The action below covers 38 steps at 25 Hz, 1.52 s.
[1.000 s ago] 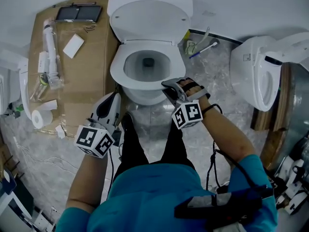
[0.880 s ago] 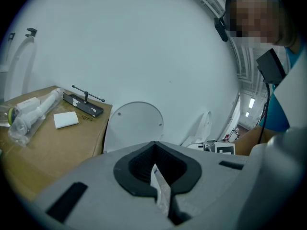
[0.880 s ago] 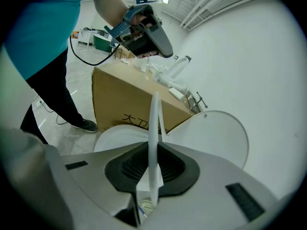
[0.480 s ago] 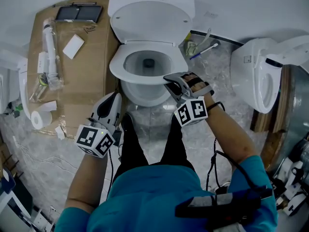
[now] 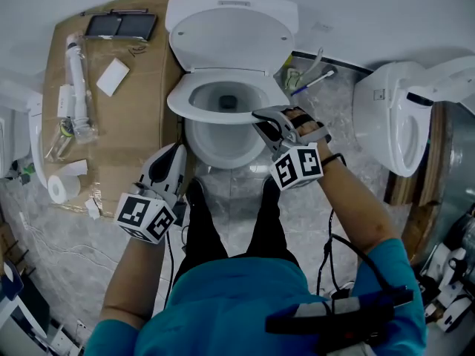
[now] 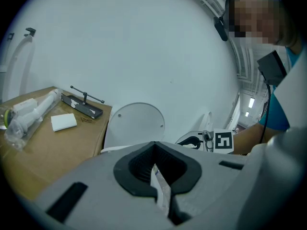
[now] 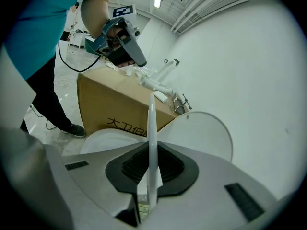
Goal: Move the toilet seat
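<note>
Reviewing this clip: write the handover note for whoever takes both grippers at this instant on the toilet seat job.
Right gripper: shut on the front right rim of the toilet seat, with the seat edge pinched between its pads.
Left gripper: jaws together and empty, held low beside the left of the bowl, touching nothing.
Things: the lid stands open at the back. The seat is tilted, with its front lifted clear of the bowl.
Done: seat gripped and partly raised.
Left: probably swing the seat on up toward the lid, then release.
</note>
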### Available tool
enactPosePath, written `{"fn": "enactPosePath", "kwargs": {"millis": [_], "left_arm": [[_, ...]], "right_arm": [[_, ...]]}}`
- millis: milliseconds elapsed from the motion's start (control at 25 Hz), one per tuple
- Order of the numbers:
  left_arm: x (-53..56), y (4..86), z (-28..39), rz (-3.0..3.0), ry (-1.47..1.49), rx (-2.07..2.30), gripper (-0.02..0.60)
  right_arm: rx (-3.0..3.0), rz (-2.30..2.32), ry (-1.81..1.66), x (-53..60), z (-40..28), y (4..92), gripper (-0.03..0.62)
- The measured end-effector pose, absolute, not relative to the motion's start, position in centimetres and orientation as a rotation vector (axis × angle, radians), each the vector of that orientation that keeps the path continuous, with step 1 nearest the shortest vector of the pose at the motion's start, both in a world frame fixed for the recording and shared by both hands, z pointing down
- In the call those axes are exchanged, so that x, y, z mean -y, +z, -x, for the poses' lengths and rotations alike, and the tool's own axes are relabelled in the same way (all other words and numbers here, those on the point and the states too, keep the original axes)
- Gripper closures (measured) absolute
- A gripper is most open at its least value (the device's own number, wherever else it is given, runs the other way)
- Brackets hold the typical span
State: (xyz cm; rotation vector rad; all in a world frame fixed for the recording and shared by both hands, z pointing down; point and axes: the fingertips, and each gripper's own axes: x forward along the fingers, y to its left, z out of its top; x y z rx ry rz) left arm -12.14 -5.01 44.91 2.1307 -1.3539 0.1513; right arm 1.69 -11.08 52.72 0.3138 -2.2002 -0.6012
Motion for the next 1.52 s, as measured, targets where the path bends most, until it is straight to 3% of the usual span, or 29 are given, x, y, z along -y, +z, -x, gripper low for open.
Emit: {"fn": "enactPosePath", "kwargs": {"millis": [1520], "left_arm": [[5.5,45.8,13.4,-2.098,0.136,1.369,0.595]], "right_arm": [[2.232,-0.501,-0.555,21.7,-1.2,48.8,0.516]]}}
